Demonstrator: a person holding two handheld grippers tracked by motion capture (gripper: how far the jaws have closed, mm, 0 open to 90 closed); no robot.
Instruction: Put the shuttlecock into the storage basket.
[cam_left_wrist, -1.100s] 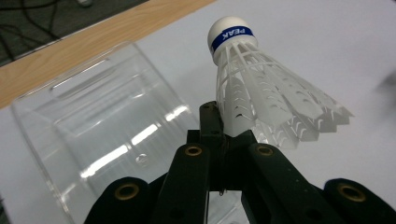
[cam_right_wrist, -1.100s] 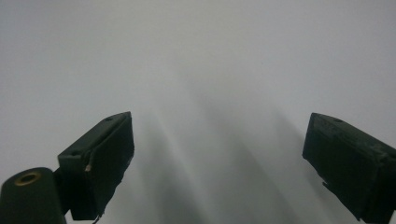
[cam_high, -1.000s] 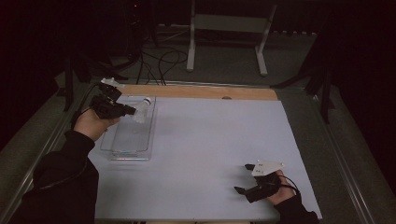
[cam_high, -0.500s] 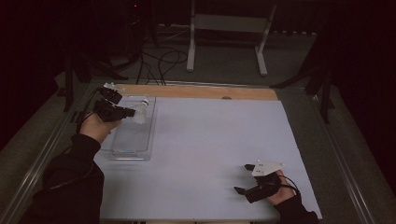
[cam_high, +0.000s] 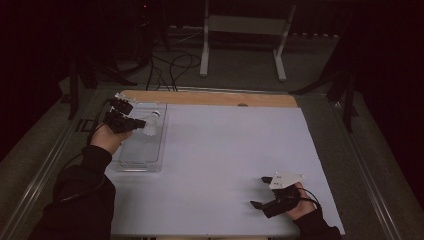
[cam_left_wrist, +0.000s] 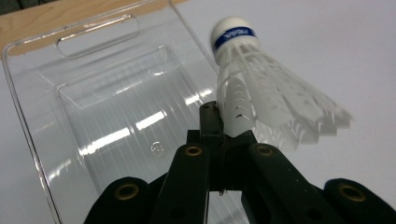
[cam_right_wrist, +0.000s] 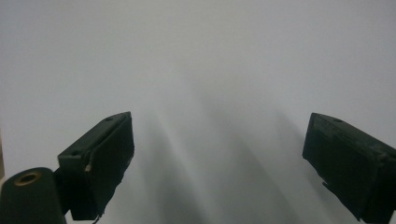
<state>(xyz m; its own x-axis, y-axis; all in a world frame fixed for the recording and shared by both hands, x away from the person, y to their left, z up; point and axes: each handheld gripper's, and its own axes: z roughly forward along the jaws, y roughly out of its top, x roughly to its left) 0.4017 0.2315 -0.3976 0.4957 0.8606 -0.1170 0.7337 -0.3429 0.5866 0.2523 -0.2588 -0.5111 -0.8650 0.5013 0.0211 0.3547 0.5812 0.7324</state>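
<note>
Left claw is pinched shut on the skirt edge of a white plastic shuttlecock with a round white cap. A blue band goes around the cap, and it has white letters on it, but they are too blurry to read. The shuttlecock is up in the air with its cap pointing away from the claw. It hangs over the right-hand wall of a clear plastic tray with a handle slot at its far end. A small round mark is pressed into the tray floor; I cannot tell what it says.

From the high view, the left claw holds the shuttlecock above the far part of the clear tray. The tray sits on the left side of the white desk, close to the wooden strip at the desk's far edge.

Right claw rests low on the desk near the front right corner, well apart from the tray. Its two black jaws stand wide apart with only bare white desk between them.

Behind the desk stands a white metal frame on the dark floor, with black cables lying near it.
</note>
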